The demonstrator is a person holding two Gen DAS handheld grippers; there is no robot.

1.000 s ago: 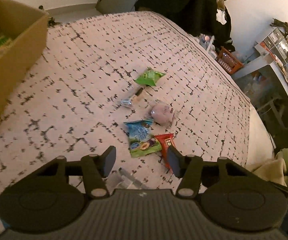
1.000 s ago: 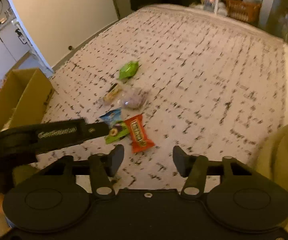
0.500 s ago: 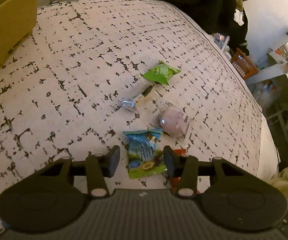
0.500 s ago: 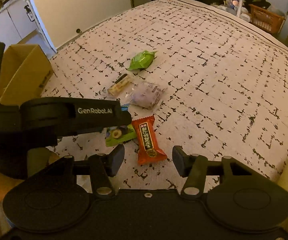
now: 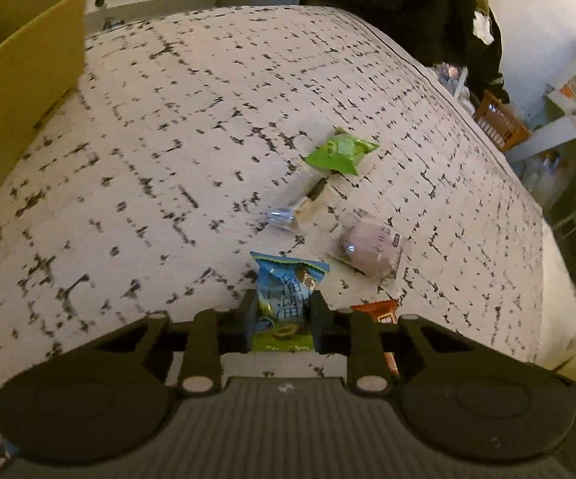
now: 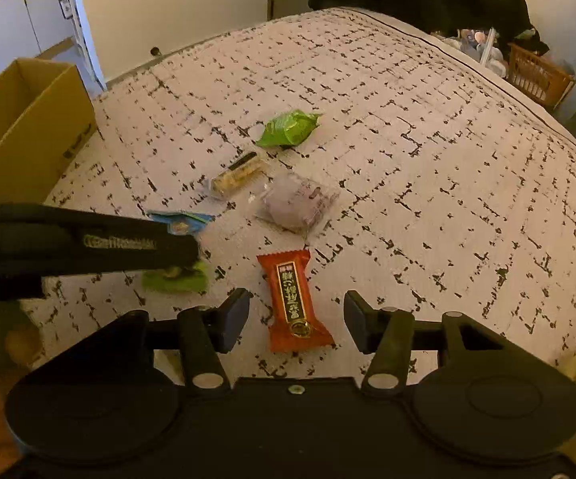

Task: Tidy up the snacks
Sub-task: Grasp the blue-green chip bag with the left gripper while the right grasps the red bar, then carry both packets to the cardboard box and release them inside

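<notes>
- Left wrist view: your left gripper (image 5: 284, 315) has its fingers pressed against both sides of the blue-and-green snack packet (image 5: 286, 299), pinching it at mid-body; pkt's blue top sticks out ahead of the tips, green end lies back toward the cam.
- Just right of the right finger, a red snack bar (image 5: 376, 309) peeks out, mostly hidden by the gripper body.
- Ahead & right of the tips: clear wrapper w/ a purplish round bun (image 5: 372, 249), lying flat on the patterned bedspread (image 5: 168, 127).
- Straight ahead, farther out: clear-wrapped biscuit stick (image 5: 304, 207), then the green pouch (image 5: 340, 151) beyond it, the two nearly touching.
- Far left of the tool: cardboard box (image 5: 16, 80) w/ open top, at the bed edge.
- Right wrist view: your right gripper (image 6: 296, 319) is spread wide, holding nothing. The red snack bar (image 6: 294, 299) lies lengthwise between the fingers, touching neither; its near end sits about level w/ the tips.
- To the left of your tool, the left gripper (image 6: 176, 245) reaches in from the left edge, sitting over the blue-and-green snack packet (image 6: 180, 277); blue end shows above it, green end below.
- Ahead, slightly left: bun wrapper (image 6: 296, 203), biscuit stick (image 6: 240, 173), green pouch (image 6: 288, 129) farthest.
- Cardboard box (image 6: 28, 127) far left; can't tell contents from here.
</notes>
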